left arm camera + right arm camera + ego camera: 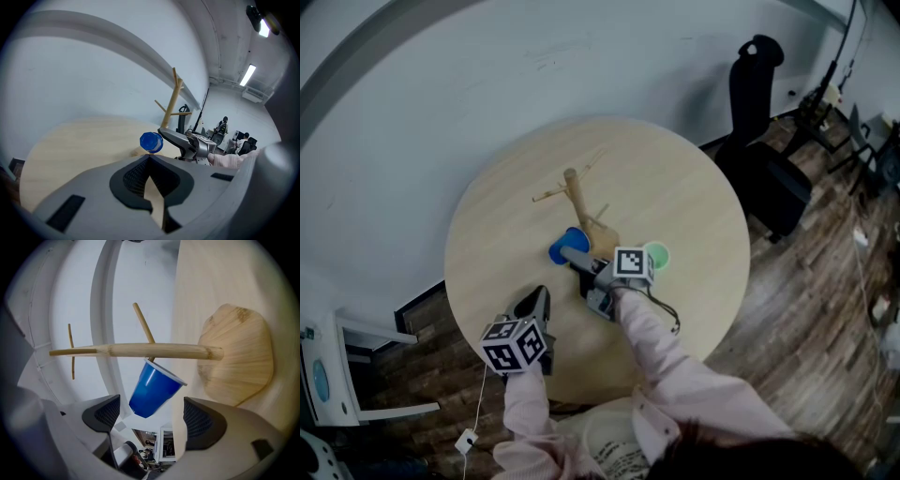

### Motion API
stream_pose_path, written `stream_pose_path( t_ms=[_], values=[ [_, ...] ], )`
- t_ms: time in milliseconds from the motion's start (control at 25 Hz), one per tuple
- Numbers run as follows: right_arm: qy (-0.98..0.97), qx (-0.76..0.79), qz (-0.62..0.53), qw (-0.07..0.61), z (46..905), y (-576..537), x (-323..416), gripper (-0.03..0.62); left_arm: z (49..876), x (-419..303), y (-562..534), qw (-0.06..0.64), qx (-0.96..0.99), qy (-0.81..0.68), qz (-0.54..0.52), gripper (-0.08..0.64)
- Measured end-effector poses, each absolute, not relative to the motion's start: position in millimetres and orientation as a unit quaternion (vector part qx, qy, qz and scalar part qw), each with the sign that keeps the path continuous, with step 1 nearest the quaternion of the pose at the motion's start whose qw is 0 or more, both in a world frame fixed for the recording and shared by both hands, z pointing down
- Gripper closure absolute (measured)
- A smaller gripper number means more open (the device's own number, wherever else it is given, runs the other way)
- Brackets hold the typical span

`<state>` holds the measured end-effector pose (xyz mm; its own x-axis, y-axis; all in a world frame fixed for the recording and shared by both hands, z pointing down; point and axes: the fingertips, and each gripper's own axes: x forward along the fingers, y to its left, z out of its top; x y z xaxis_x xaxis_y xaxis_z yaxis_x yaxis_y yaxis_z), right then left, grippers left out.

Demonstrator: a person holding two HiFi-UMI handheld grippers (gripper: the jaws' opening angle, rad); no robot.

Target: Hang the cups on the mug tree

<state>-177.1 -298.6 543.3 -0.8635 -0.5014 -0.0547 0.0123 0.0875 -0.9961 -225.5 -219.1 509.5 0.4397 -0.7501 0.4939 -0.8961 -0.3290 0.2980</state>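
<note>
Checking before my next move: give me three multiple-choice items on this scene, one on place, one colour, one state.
1. Where is the green cup? A on the table; B on a peg; C on the floor.
2. Colour of the cup at the mug tree? A red; B blue; C yellow.
3. Jaws of the right hand-held gripper? A shut on a cup; B shut on the trunk; C apart.
1 A: it stands on the table. 2 B: its wall is plainly blue. 3 C: a wide gap separates them.

Round pale-wood table, black office chair beside it — dark plank floor, white wall, ceiling strip light
</note>
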Motion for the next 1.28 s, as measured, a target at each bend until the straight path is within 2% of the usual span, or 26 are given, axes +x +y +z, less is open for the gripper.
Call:
stream_pose_path(
  t_ms=[760, 1280],
  values=[
    [0.765, -0.124, -0.607, 0.175, 522, -269, -207, 0.25, 507, -234, -200, 0.271, 0.806, -0.512, 0.126, 0.545],
    [0.797, -0.14, -0.56, 0.177, 508, -255, -206, 0.391, 505, -241, -194, 0.27, 0.812, -0.503, 0.12, 0.545]
  ],
)
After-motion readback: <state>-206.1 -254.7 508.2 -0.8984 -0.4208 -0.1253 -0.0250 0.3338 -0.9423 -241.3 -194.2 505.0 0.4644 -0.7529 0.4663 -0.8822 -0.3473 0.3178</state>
